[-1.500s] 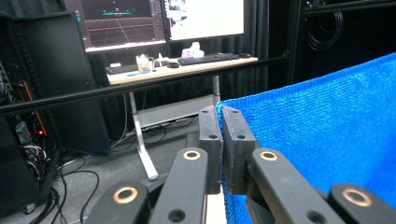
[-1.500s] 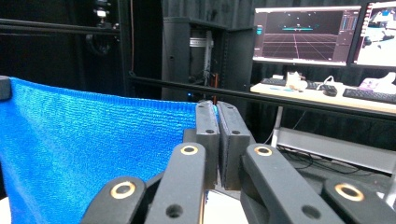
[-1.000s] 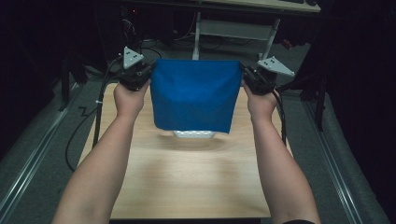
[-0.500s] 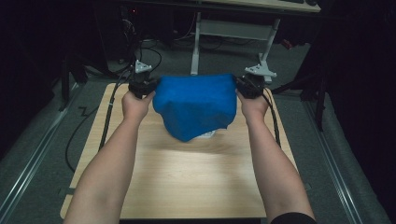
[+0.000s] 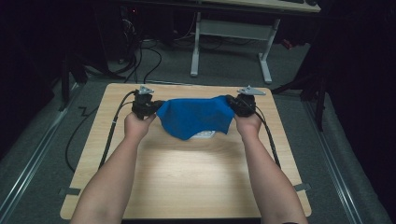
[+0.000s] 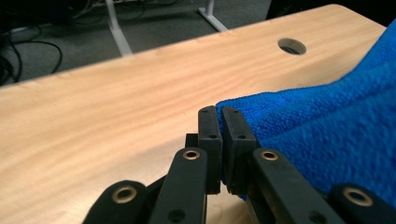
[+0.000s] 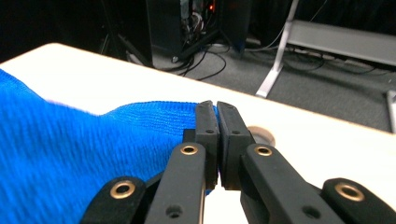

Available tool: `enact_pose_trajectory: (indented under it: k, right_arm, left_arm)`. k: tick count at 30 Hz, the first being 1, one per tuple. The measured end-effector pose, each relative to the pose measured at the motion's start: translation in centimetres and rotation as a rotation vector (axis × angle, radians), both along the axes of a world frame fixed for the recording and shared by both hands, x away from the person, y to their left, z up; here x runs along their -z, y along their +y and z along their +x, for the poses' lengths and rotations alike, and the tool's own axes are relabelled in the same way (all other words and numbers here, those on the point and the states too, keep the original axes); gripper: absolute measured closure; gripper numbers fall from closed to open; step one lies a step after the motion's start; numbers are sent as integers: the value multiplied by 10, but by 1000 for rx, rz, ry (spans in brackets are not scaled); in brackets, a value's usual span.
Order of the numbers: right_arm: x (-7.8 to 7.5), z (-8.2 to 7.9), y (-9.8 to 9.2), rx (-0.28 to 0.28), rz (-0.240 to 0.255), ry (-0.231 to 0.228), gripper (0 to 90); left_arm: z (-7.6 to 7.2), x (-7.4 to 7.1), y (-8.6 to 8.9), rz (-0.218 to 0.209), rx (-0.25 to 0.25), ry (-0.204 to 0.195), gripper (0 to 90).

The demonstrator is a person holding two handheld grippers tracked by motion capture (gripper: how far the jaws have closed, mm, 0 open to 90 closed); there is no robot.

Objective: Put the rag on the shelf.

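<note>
Blue cloth [image 5: 196, 116] stretched between left gripper [image 5: 148, 105] and right gripper [image 5: 237, 104], forearms outstretched.

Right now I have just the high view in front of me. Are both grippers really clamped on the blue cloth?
Observer: Yes. In the left gripper view the left gripper pinches an edge of the blue cloth between shut jaws.
Operator: And the other one?
Observer: The right gripper is shut on the cloth's edge as well.
Operator: Anything on the table I can't make out?
Observer: A round hole is cut through the tabletop beyond the cloth.
</note>
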State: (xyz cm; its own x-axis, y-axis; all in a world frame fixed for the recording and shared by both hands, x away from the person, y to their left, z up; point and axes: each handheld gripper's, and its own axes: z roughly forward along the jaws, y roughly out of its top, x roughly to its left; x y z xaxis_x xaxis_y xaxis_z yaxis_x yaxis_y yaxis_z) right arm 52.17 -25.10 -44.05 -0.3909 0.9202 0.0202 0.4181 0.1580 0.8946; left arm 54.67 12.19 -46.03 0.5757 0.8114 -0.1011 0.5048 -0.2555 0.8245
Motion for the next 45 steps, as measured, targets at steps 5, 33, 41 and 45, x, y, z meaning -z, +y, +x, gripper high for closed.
enact_pose_trajectory:
  k: [5,33,41,45]
  right_arm:
    - [18,-6,1,-8,1,33,889]
    - [51,-16,5,-14,1,97,823]
    - [46,-17,1,5,1,88,739]
    - [40,-18,-1,12,7,77,717]
  left_arm:
    - [-5,9,-1,-11,9,16,874]
    - [-11,27,-9,-16,29,65,792]
    - [-14,21,2,-32,-16,43,653]
    - [-16,19,11,-50,-51,46,626]
